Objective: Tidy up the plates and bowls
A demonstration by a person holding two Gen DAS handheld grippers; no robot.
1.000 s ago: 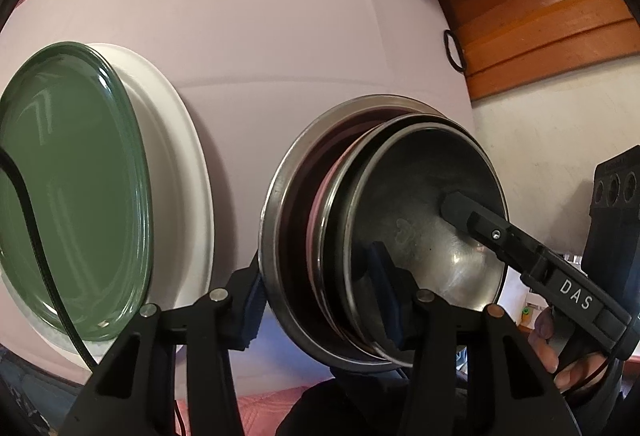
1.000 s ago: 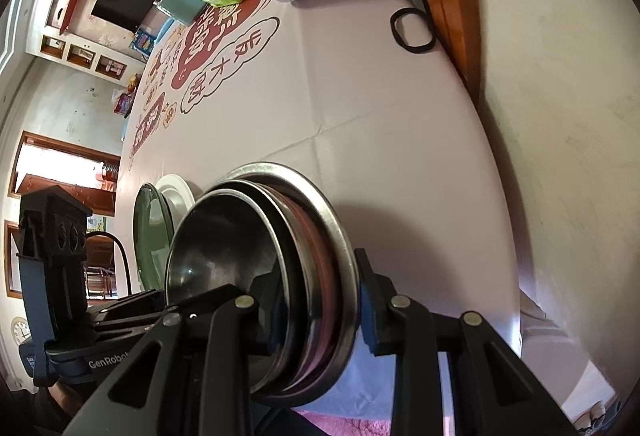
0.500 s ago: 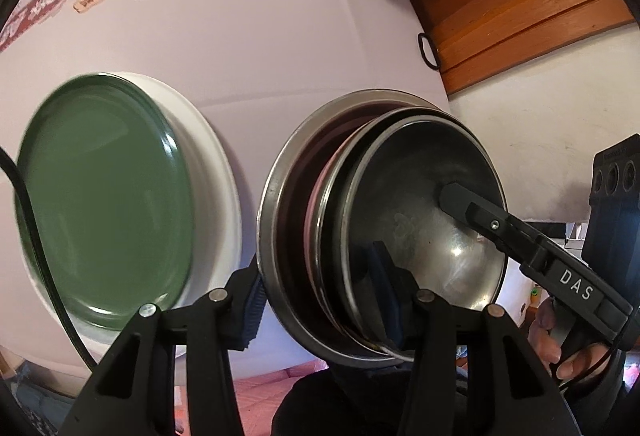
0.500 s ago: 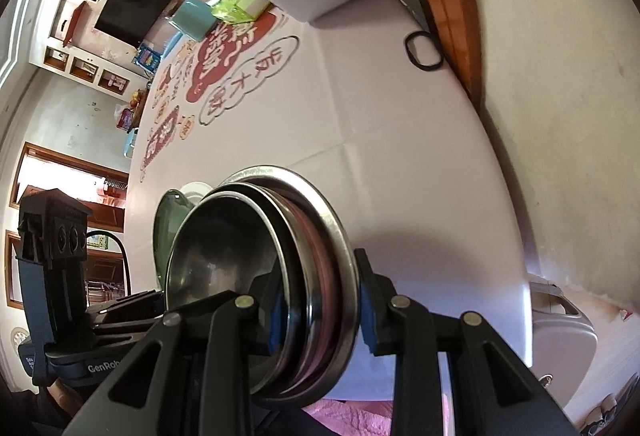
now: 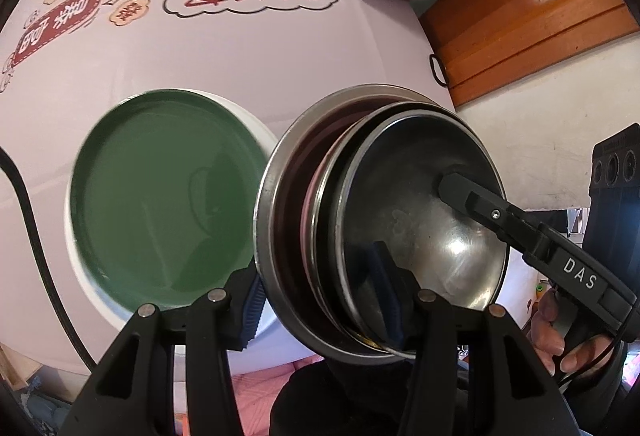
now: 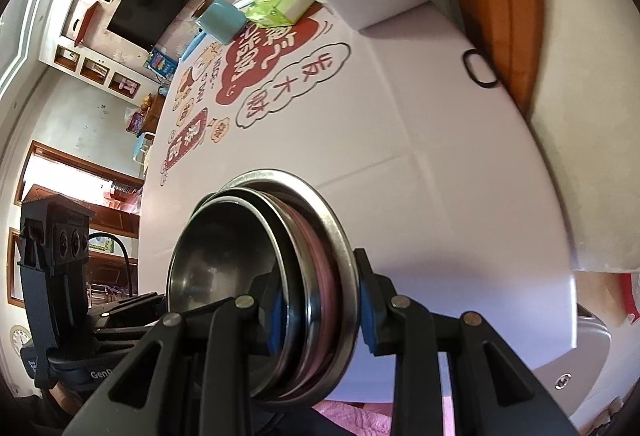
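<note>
The left gripper (image 5: pixel 316 300) is matte black, its two arms built as open triangular frames, each carrying round silver rivets near the top. Ribbed blue pads line the inner faces of the jaws. A thick black cable (image 5: pixel 36 232) curves along the left edge of its view. The right gripper (image 6: pixel 320 310) has the same black frames, silver rivets and blue pads. Seen from the left wrist, its finger bears a small screw and the white letters "DAS". A black block with round holes sits on each gripper body.
</note>
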